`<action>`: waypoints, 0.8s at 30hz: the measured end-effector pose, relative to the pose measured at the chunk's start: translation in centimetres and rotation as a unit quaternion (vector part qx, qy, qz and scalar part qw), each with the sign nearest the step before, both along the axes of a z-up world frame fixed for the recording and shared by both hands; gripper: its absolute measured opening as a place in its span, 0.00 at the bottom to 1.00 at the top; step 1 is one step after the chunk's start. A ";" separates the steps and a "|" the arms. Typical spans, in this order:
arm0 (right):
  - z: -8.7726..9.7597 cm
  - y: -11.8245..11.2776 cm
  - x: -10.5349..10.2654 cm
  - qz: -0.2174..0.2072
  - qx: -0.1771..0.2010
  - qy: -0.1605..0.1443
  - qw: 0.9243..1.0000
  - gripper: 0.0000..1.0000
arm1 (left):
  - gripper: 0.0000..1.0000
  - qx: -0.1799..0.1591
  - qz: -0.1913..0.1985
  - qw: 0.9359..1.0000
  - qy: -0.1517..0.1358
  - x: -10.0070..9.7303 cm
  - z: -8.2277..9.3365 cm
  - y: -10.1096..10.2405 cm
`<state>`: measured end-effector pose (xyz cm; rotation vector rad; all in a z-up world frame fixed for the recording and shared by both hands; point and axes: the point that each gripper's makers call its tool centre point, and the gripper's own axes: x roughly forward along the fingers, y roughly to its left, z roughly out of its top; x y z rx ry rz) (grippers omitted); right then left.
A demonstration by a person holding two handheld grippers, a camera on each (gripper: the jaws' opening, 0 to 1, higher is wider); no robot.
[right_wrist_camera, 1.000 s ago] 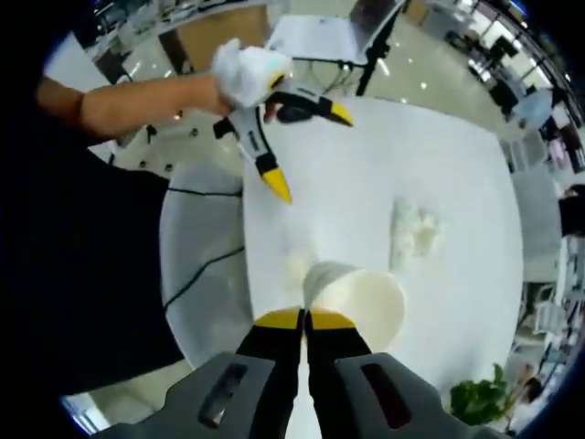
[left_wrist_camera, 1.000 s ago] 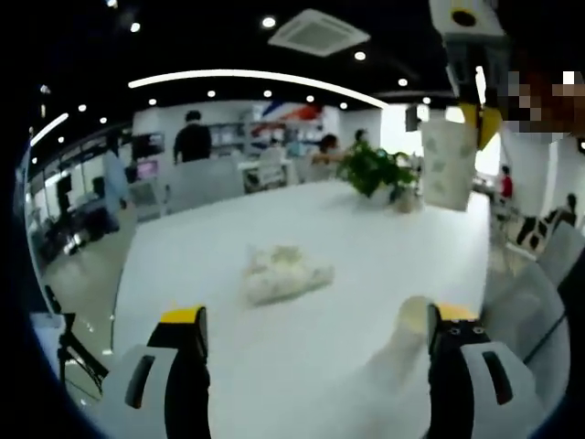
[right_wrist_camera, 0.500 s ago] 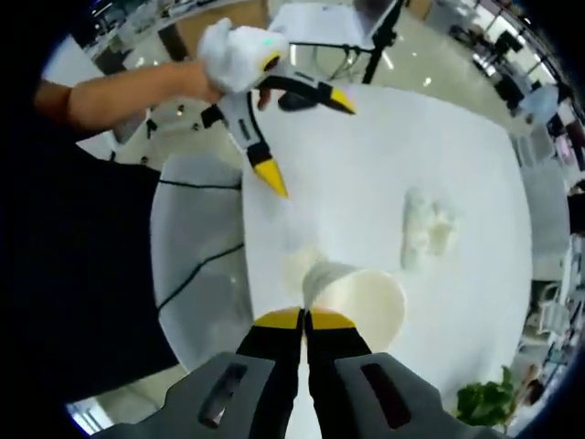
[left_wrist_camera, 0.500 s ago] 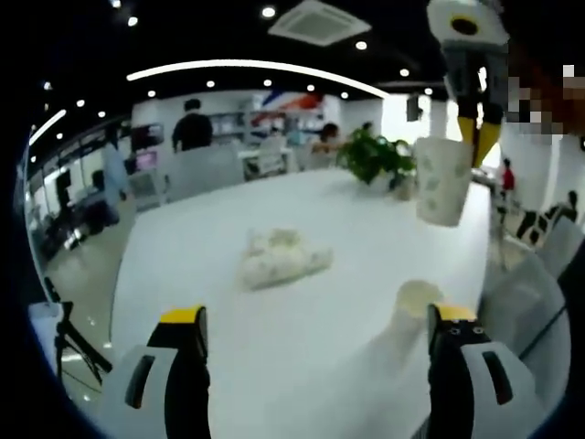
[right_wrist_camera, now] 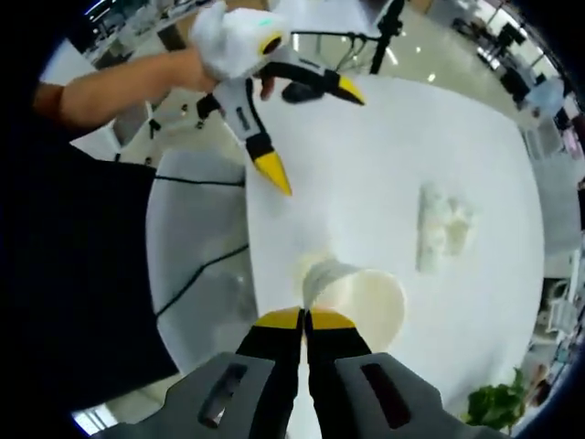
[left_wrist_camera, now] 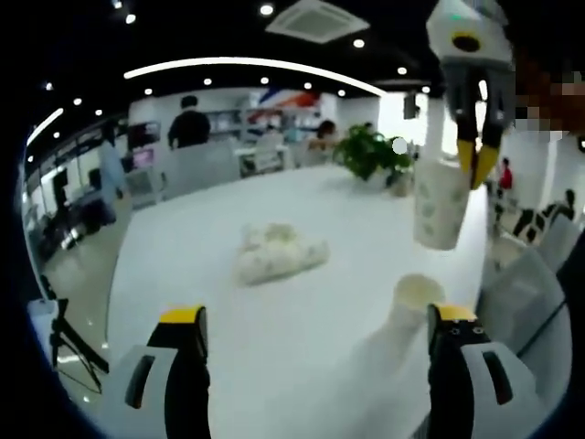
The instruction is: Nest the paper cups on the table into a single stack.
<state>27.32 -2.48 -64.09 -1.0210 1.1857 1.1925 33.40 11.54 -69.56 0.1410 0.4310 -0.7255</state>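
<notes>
Cup (left_wrist_camera: 439,203), white paper with faint speckles, hung pinched at its rim in the right claw (right_wrist_camera: 304,319); left claw (left_wrist_camera: 315,320) gaped wide beside a second cup (left_wrist_camera: 418,294) on the desk (left_wrist_camera: 274,320).

The right gripper (left_wrist_camera: 476,163) now carries its paper cup (left_wrist_camera: 440,203) lower than before, closer above the second cup (left_wrist_camera: 418,294) standing on the worktop (left_wrist_camera: 302,320).

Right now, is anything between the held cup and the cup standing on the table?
Nothing: in the left gripper view the held cup hangs above the standing cup, with bare air between them.
</notes>
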 end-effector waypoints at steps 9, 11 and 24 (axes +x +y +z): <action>-1.6 0.2 -0.1 -0.003 -0.005 0.007 1.000 0.00 | 0.98 0.005 -0.004 1.000 0.004 0.0 -0.2 0.0; -1.9 0.3 -0.2 -0.005 -0.003 0.010 1.000 0.00 | 0.98 0.003 -0.001 1.000 0.004 0.1 -0.2 0.0; -4.3 0.1 -0.6 -0.012 -0.009 0.020 1.000 0.00 | 0.98 0.003 0.003 1.000 0.011 0.0 -0.9 0.3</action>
